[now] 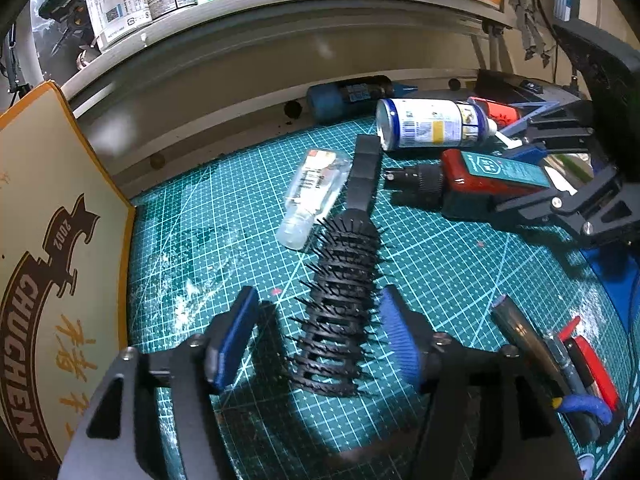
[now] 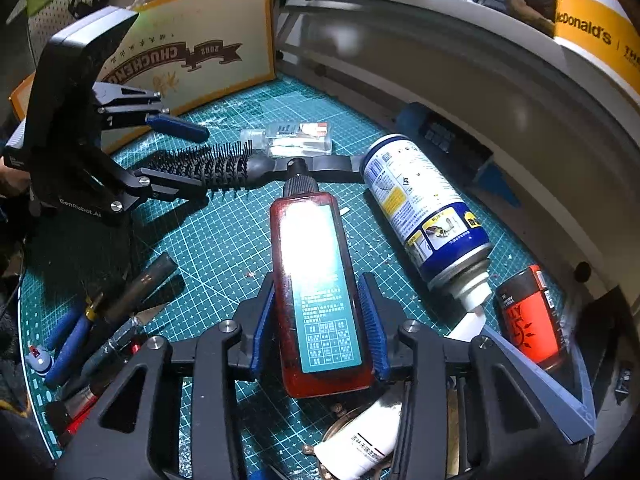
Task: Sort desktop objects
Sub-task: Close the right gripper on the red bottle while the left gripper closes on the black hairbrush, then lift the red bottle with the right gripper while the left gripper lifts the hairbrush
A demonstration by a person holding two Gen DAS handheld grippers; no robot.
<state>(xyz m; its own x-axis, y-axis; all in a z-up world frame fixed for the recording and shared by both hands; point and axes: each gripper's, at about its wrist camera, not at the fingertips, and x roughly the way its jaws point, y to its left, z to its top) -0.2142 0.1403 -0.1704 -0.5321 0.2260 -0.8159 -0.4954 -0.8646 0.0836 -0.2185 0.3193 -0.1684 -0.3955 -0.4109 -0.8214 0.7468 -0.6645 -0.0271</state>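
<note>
Right gripper [image 2: 320, 332], blue-padded, has its pads against both flanks of a flat red translucent bottle [image 2: 316, 292] with black screw cap and teal label, lying on the green gridded cutting mat [image 2: 224, 240]; the cap points to 12 o'clock in the right wrist view. Left gripper [image 1: 320, 336] stands fairly wide, straddling the bristled head of a black round hairbrush [image 1: 344, 304], pads not touching it. Brush handle runs toward 12 o'clock, beside a small clear plastic bottle [image 1: 312, 196]. White-and-blue spray can [image 2: 424, 212] lies at the red bottle's 2 o'clock.
</note>
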